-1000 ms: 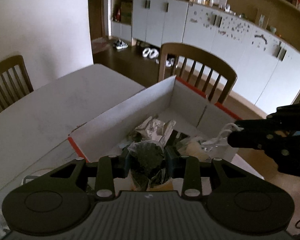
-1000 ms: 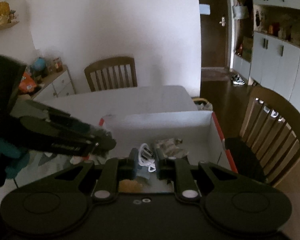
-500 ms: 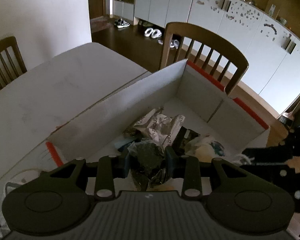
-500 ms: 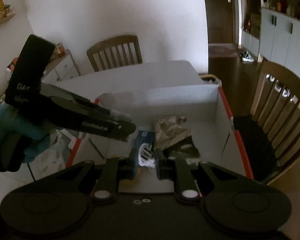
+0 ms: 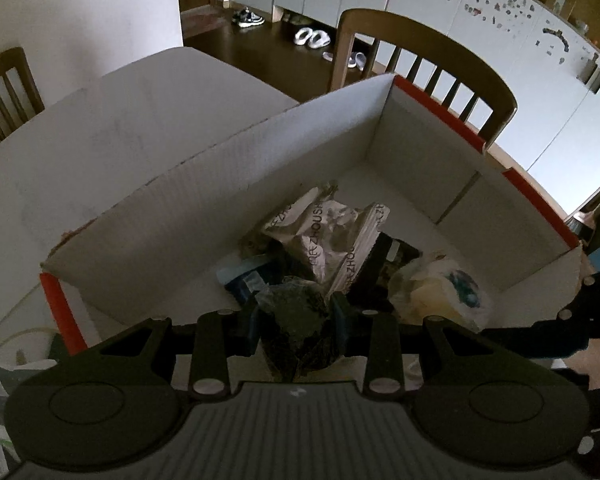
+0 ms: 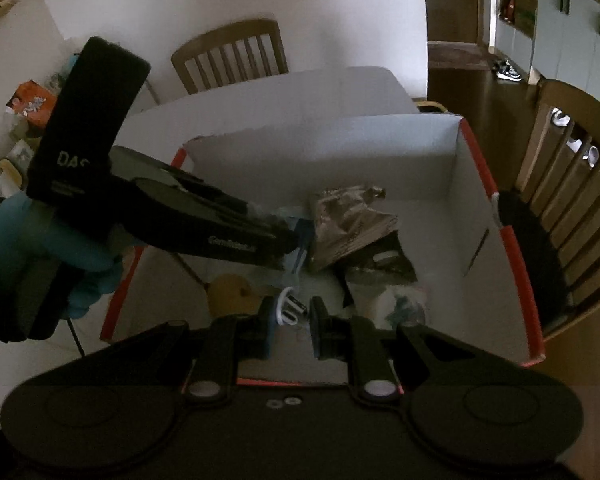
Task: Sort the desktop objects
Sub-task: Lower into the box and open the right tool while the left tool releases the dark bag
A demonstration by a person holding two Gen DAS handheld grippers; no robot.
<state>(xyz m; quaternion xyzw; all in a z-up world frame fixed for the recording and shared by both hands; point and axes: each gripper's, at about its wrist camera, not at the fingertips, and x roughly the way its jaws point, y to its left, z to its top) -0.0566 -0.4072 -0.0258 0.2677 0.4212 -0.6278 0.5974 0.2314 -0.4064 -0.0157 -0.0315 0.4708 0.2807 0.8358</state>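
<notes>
Cardboard box [image 5: 228, 184], frame centre: several wrappers already inside; left gripper [image 5: 296, 320] pinching dark crumpled packet [image 5: 296, 316] over it; right gripper [image 6: 294, 316] clamping white charger [image 6: 288, 310]; both unreleased.

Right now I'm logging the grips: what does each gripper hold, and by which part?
The left gripper pinches a dark crinkled wrapper across its middle. The right gripper clamps a white charger plug by its sides. Both hang over the box.

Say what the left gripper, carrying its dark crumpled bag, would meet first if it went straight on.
Probably the crumpled silver printed wrapper lying in the cardboard box, just beyond the left gripper; depth is unclear.
</notes>
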